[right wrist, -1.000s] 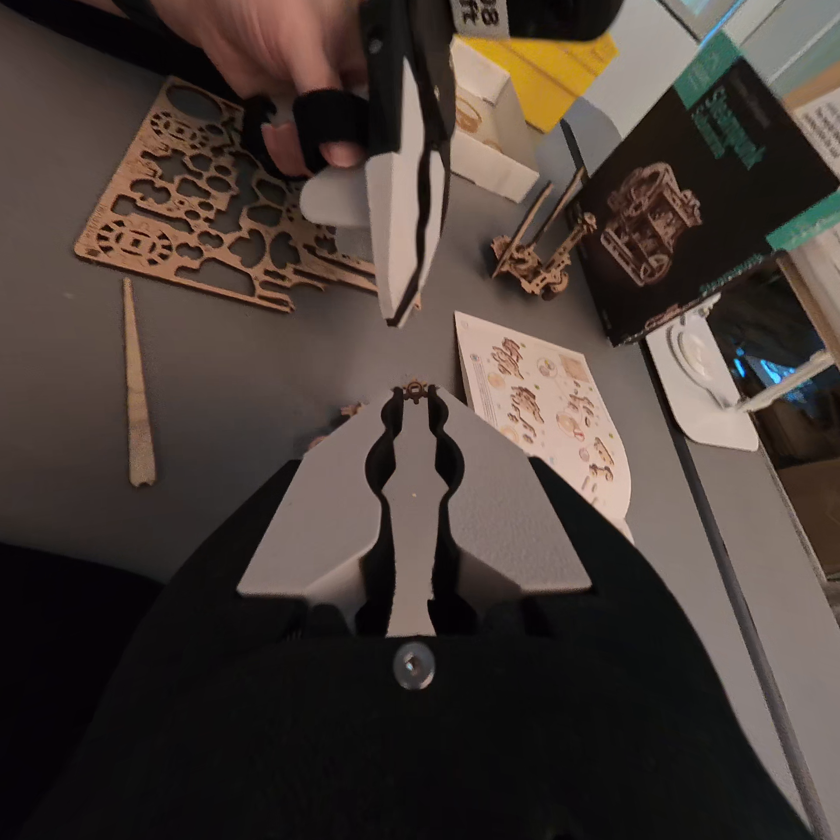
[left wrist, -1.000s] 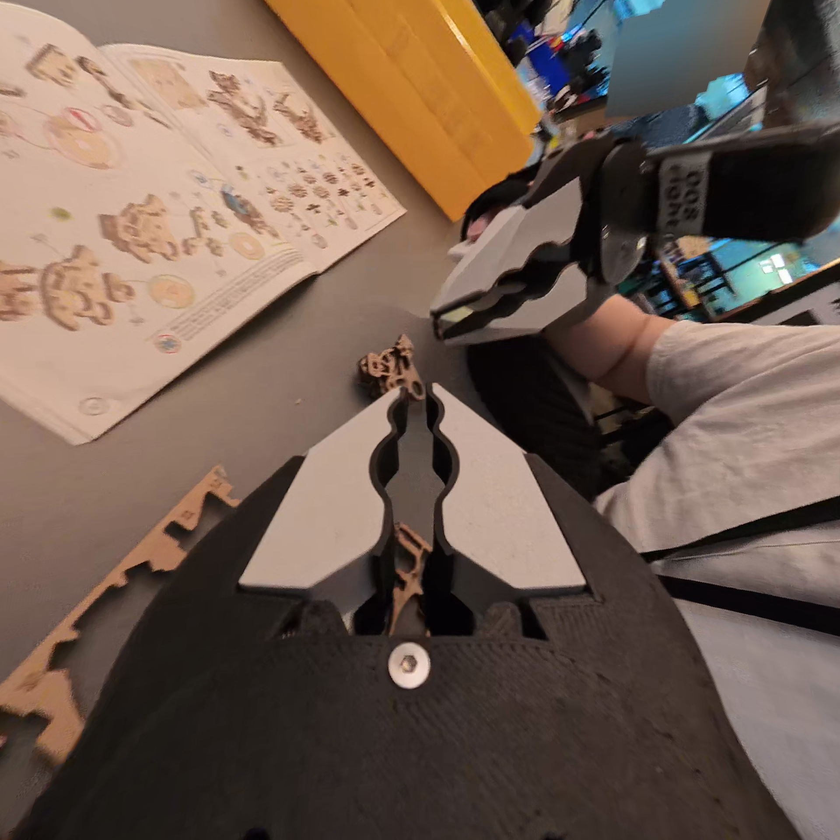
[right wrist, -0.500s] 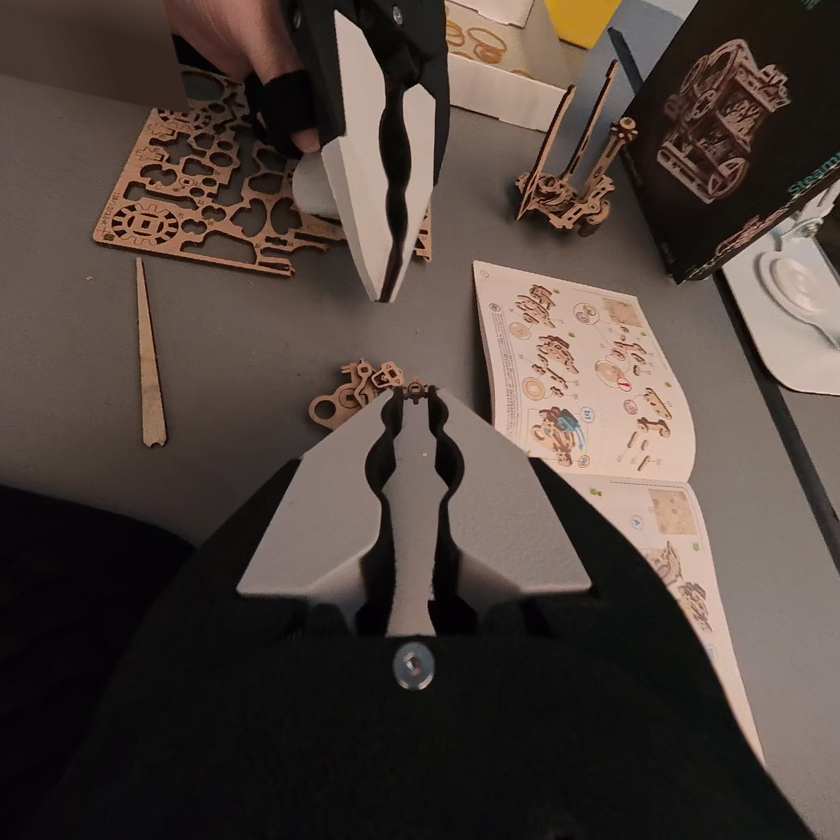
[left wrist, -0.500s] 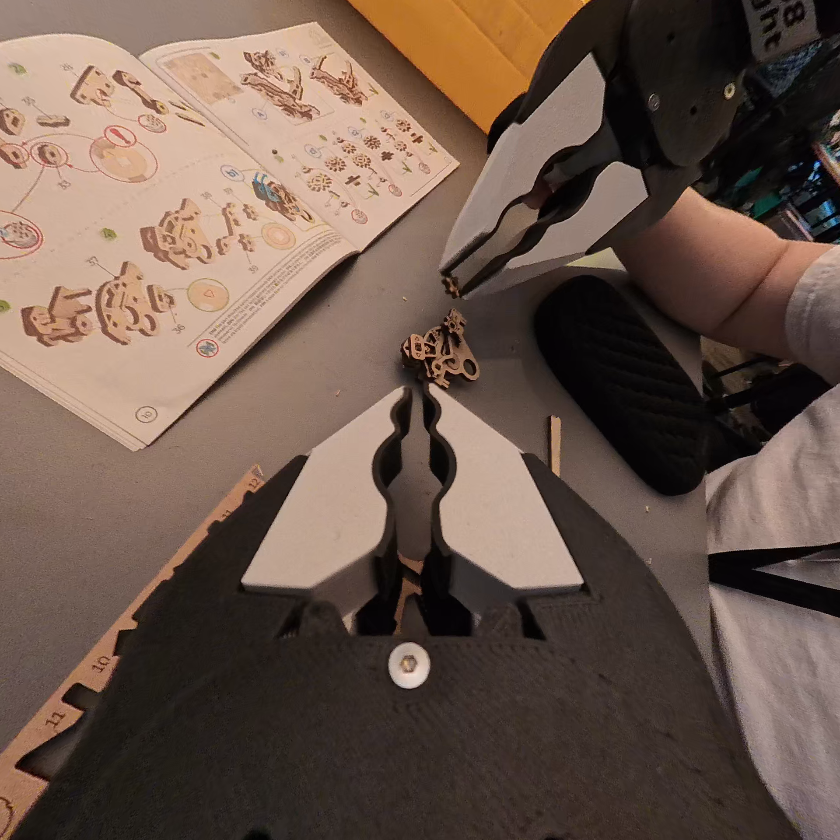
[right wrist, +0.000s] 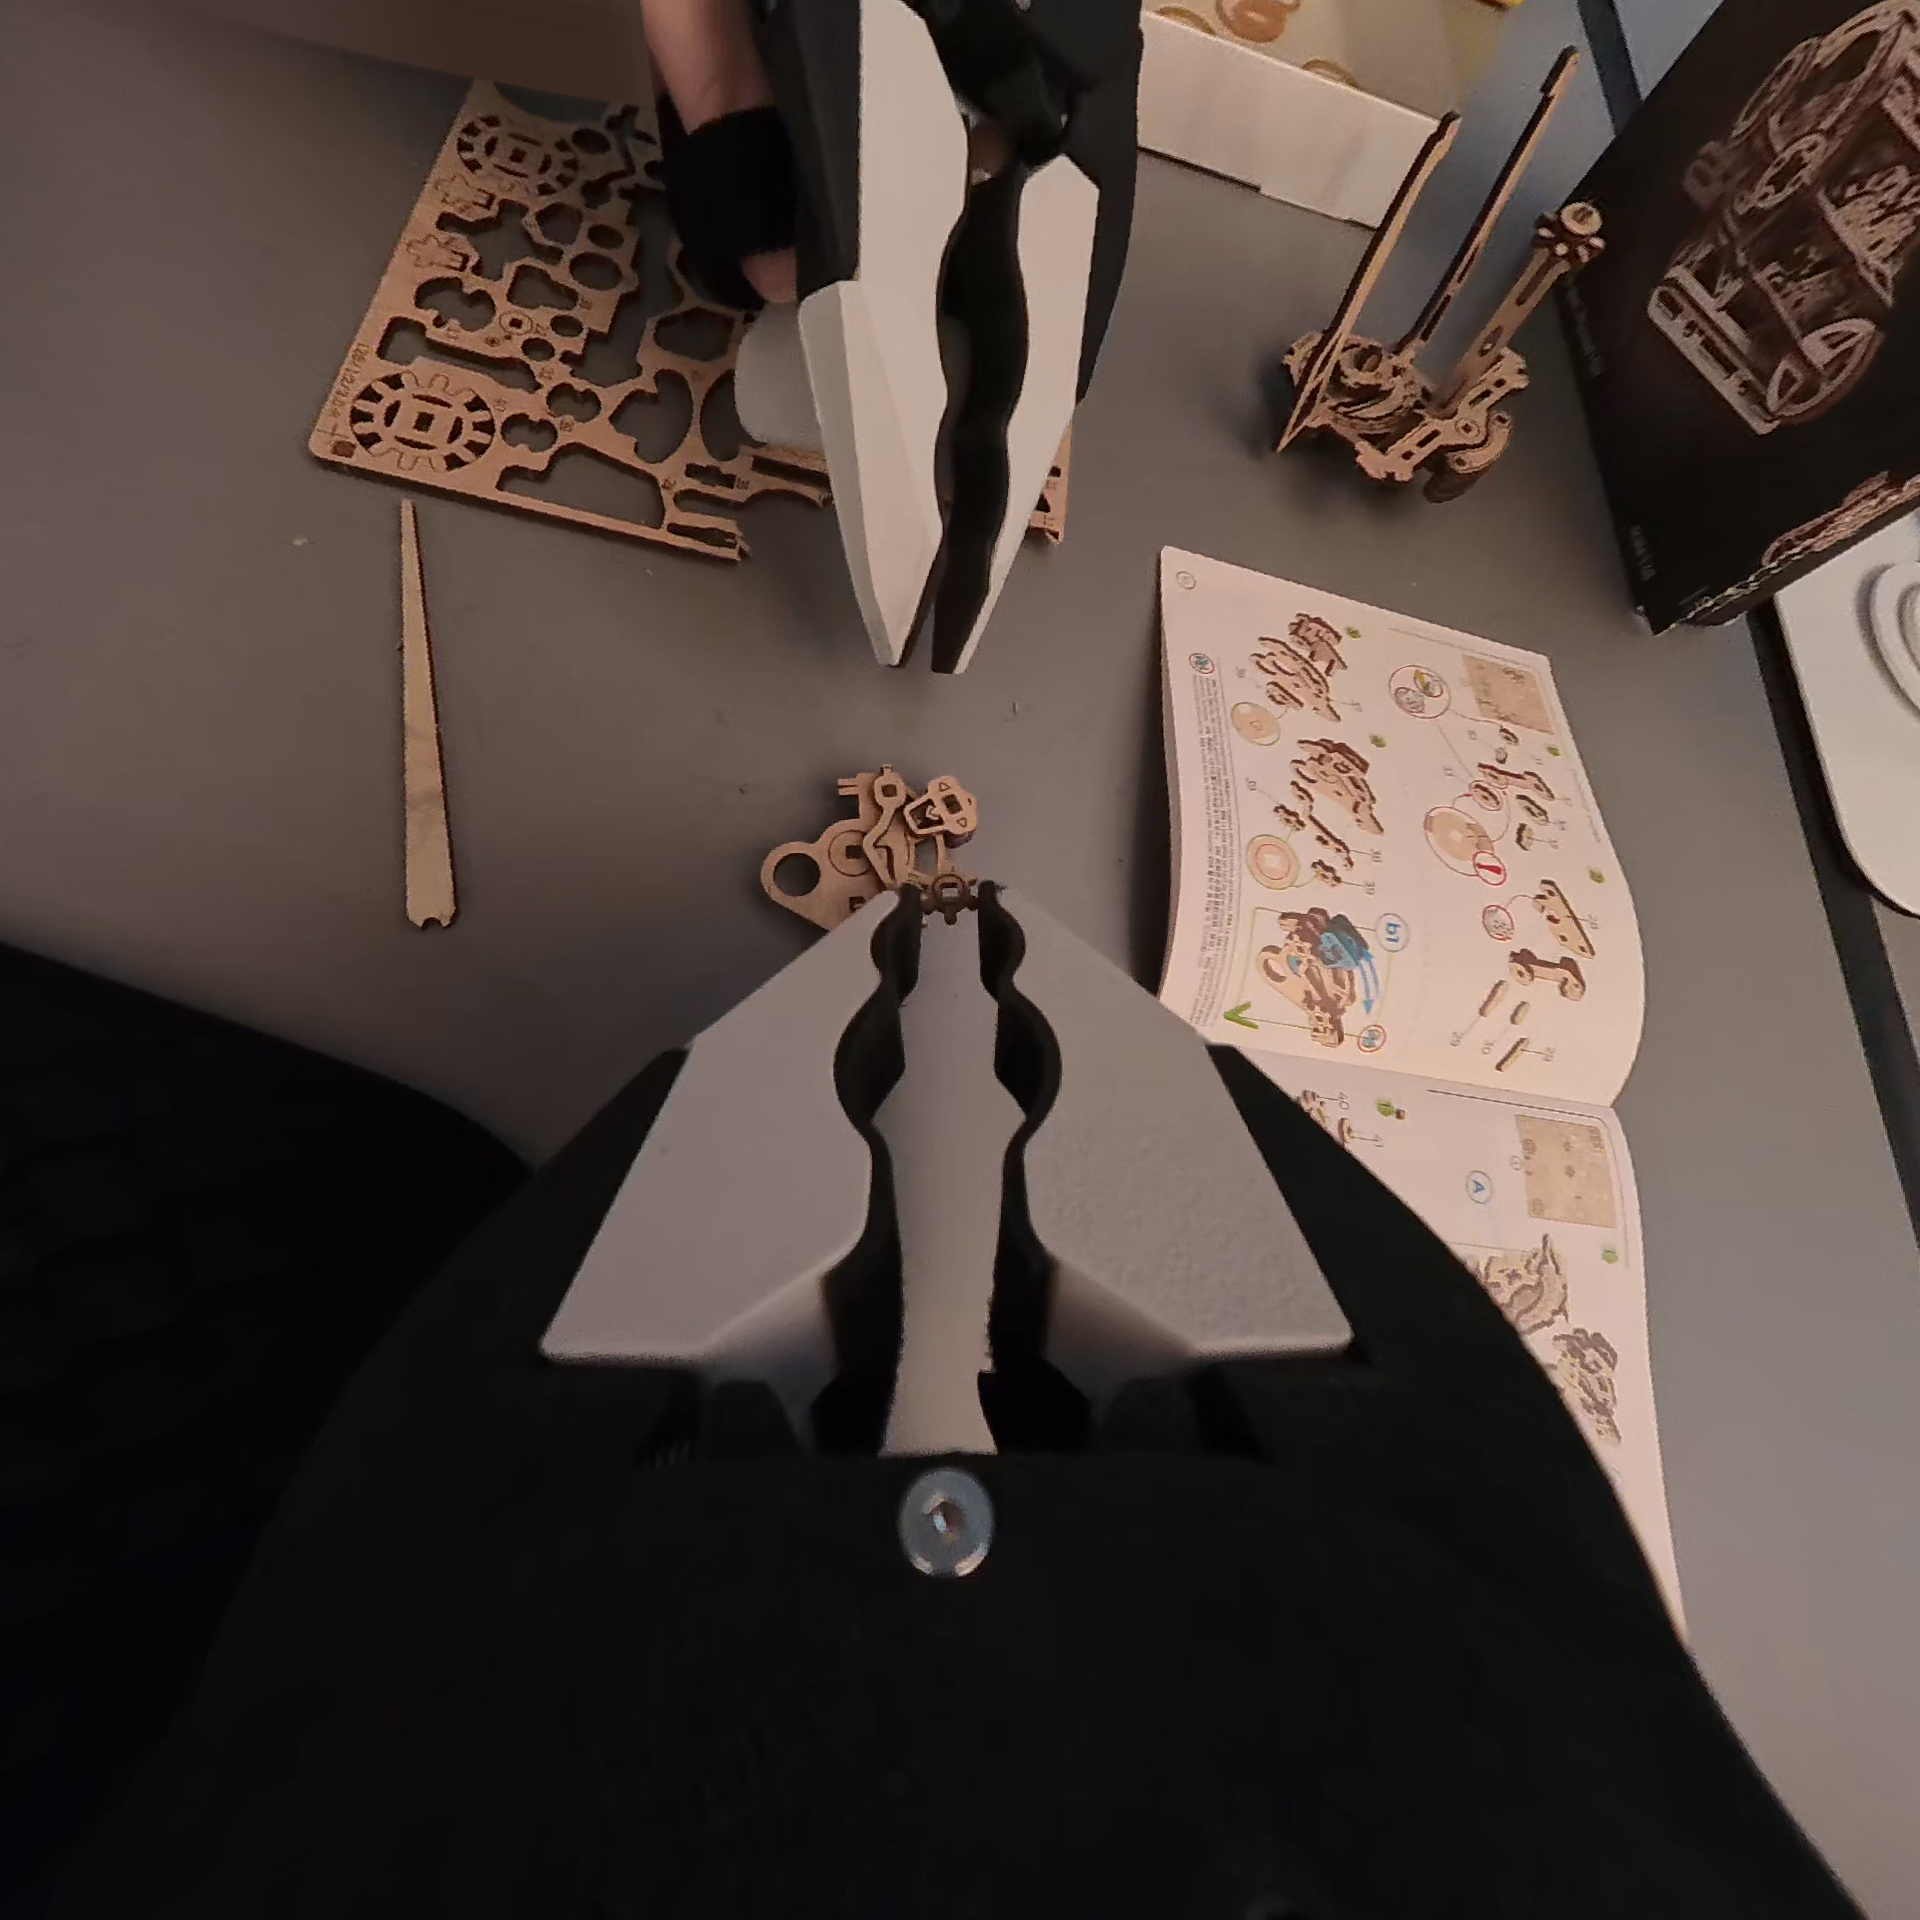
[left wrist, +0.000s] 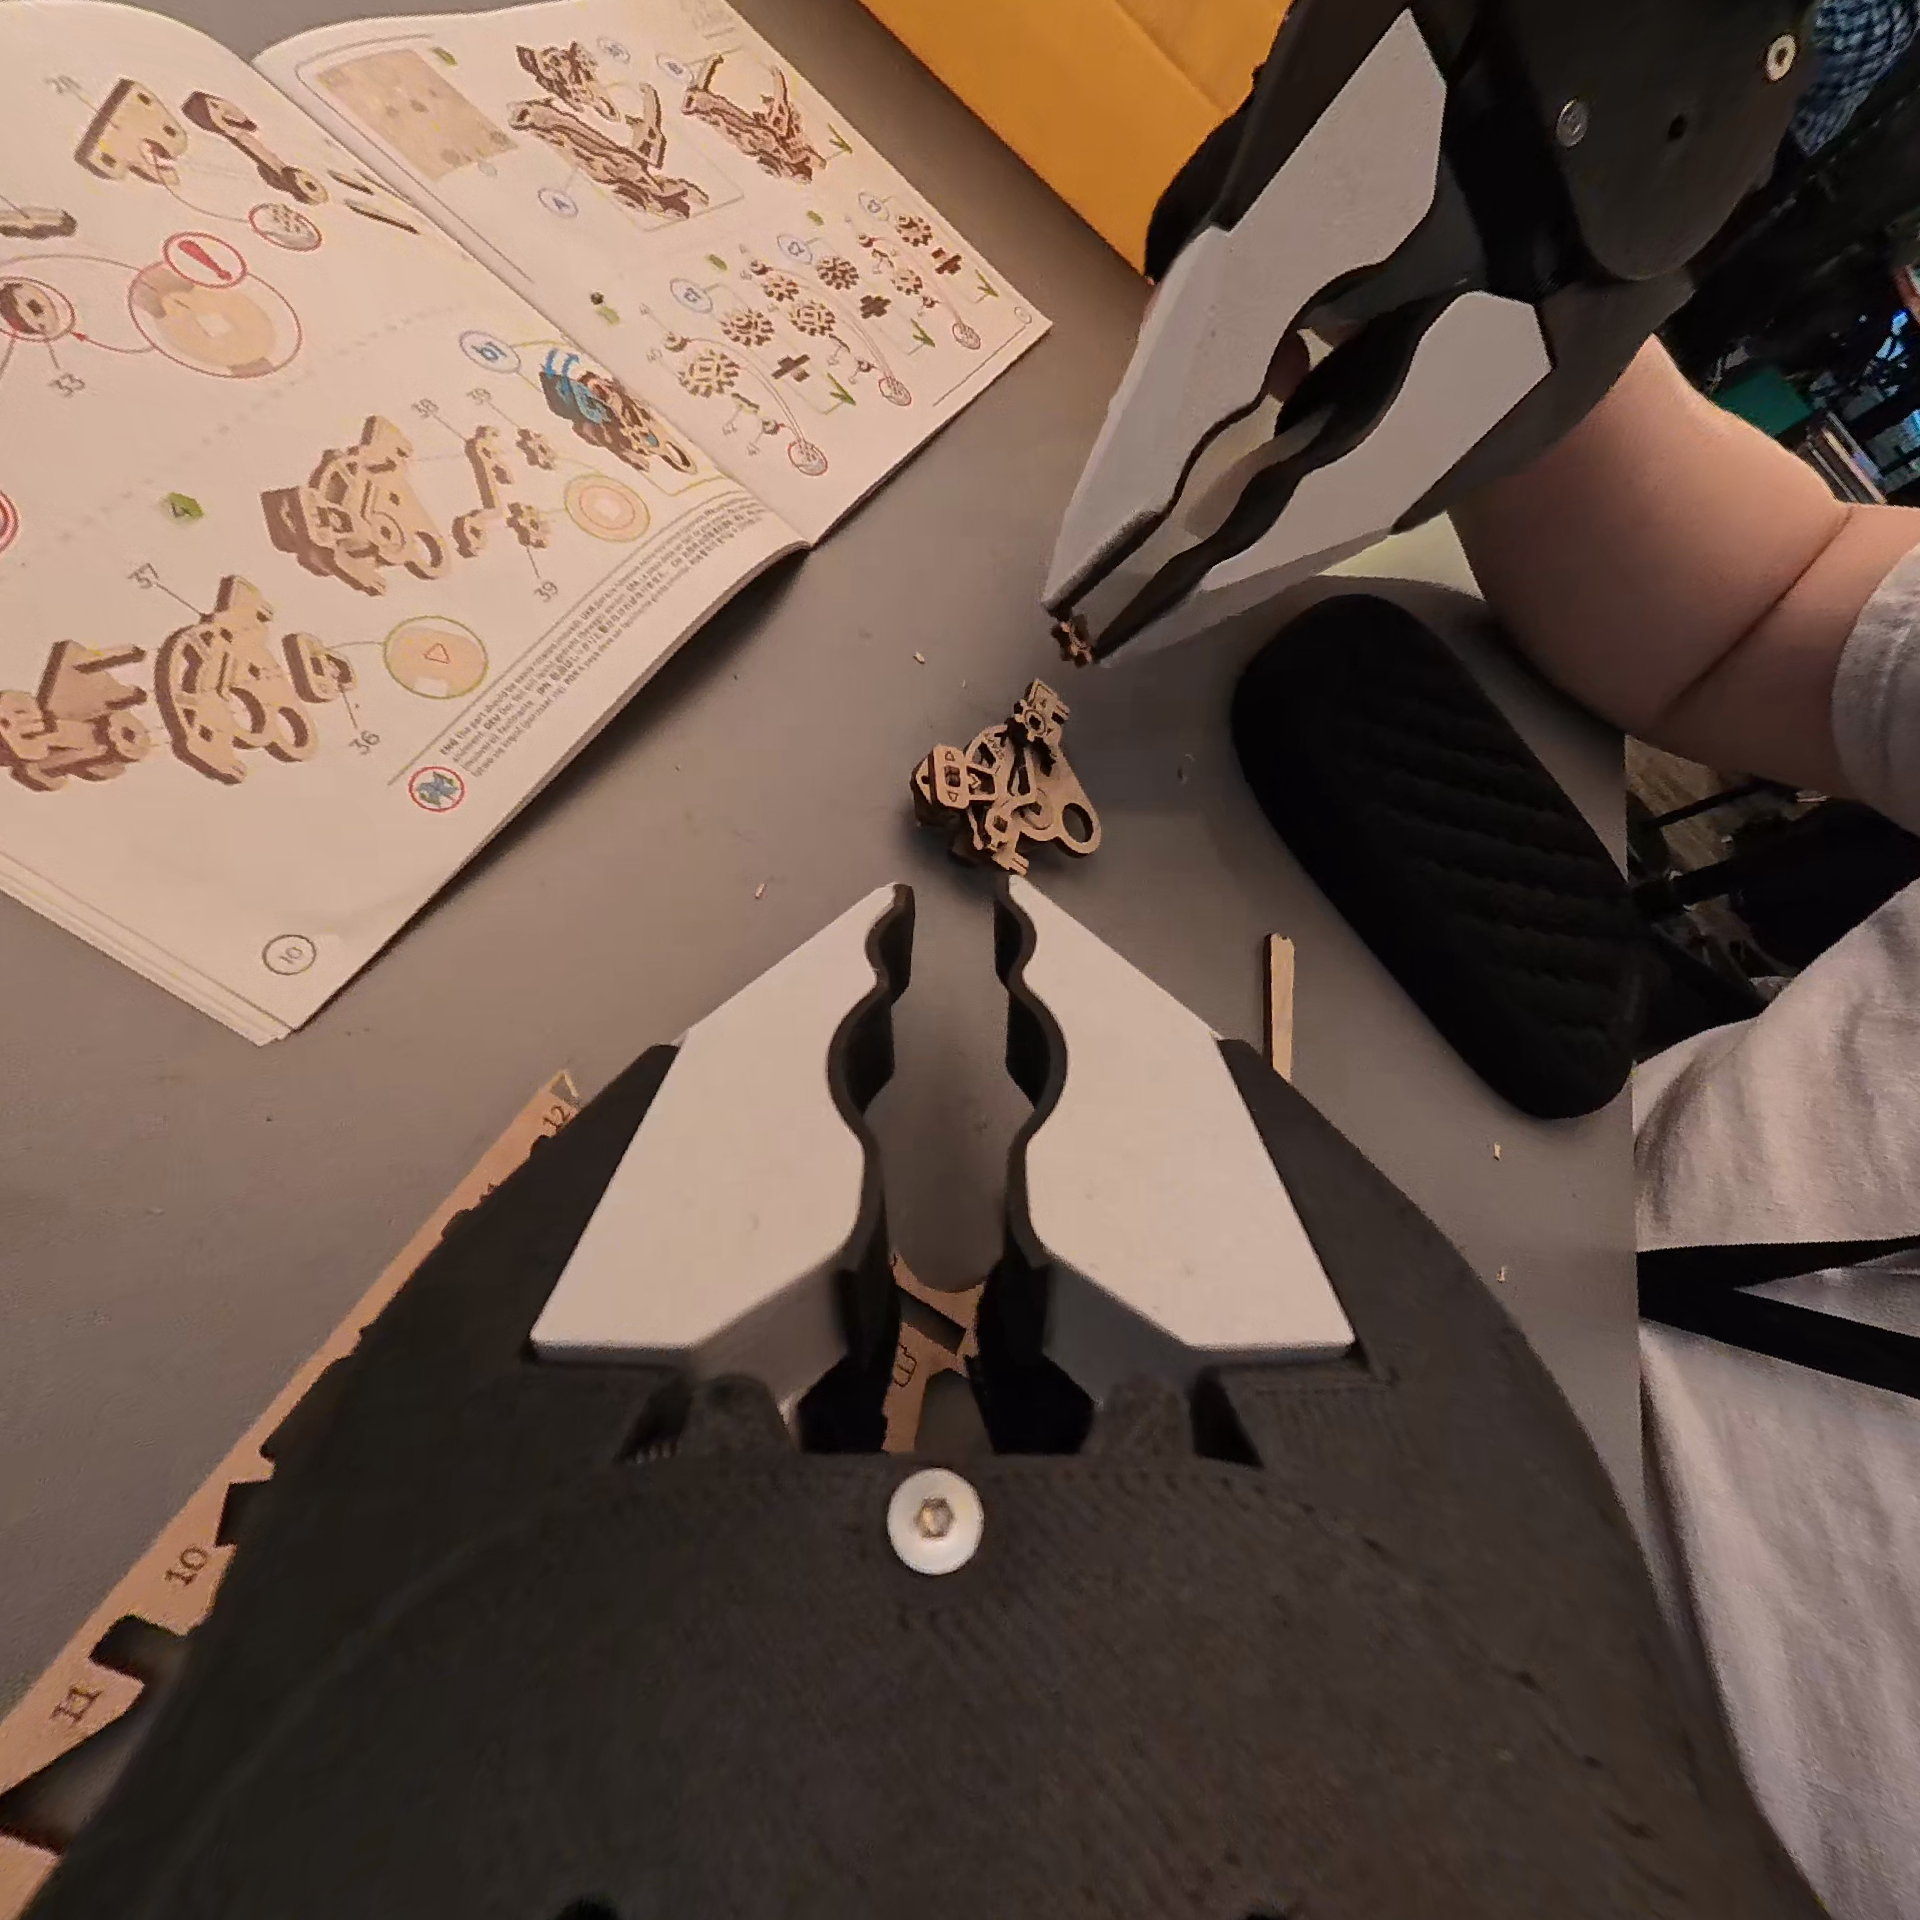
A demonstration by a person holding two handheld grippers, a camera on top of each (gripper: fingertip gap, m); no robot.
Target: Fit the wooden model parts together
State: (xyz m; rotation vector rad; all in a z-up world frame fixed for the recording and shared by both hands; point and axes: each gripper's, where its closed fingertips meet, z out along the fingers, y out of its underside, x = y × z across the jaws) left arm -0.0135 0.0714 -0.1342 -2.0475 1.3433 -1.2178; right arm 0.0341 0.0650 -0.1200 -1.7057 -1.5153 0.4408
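Observation:
A small wooden sub-assembly lies flat on the grey table just beyond my left gripper, which is open and empty with its tips a short way from it. My right gripper is shut on a tiny wooden gear and hovers just above and beyond the sub-assembly. In the right wrist view the gear sits pinched at the tips of the right gripper, right over the edge of the sub-assembly. The left gripper points down from the far side.
An open instruction booklet lies to the left. A punched-out wooden parts sheet, a pointed wooden stick, a partly built model, a black box, a black pad and a yellow box surround the work spot. The pointed wooden stick sits 10 cm or so from the ends of my left fingers.
My left gripper has let go of the sub-assembly, which now lies on the table, and has opened wider. My right gripper with the gear has come down close to it.

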